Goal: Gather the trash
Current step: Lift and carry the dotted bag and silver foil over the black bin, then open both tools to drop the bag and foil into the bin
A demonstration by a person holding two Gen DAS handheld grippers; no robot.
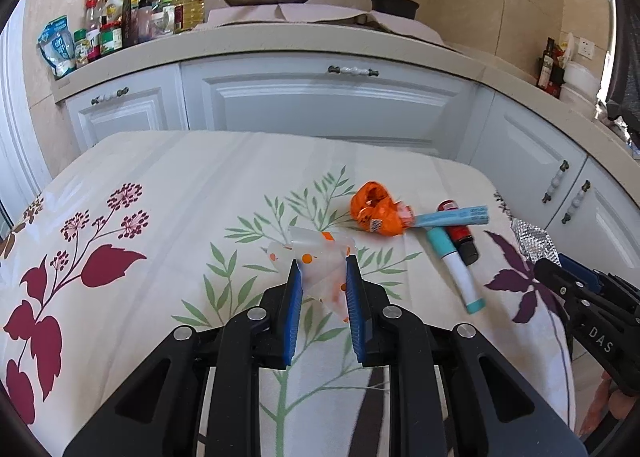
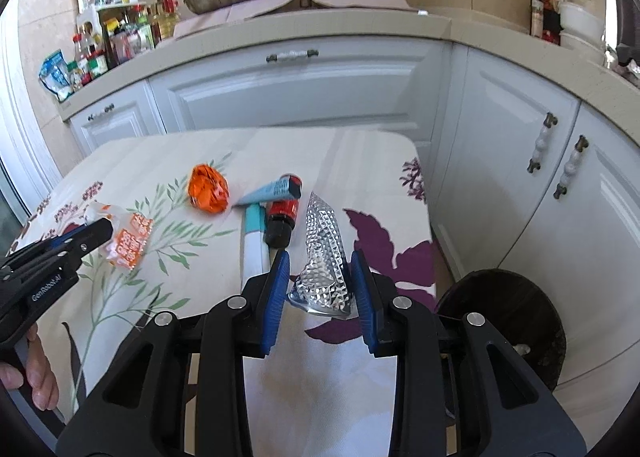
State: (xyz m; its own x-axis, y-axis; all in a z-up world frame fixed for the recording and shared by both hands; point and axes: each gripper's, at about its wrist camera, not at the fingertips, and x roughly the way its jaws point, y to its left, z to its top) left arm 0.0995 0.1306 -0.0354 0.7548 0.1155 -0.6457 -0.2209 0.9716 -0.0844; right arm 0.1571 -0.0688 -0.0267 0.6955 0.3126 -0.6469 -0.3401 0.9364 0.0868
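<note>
Step in hand — pickup: left gripper (image 1: 323,269) jaws pinch the clear wrapper (image 1: 316,261); right gripper (image 2: 320,269) jaws clamp the foil wrapper (image 2: 326,257). Next — carry both to the bin (image 2: 508,321), at 4 o'clock.

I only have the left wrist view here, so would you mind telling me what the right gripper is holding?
Observer: The right gripper has a crumpled silver foil wrapper between its blue pads.
Operator: Thanks. Is there a bin nearby?
Observer: Yes, a dark round bin sits on the floor right of the table.
Operator: And does my clear wrapper carry any print?
Observer: Yes, the clear wrapper shows an orange printed panel beyond the left gripper.
</note>
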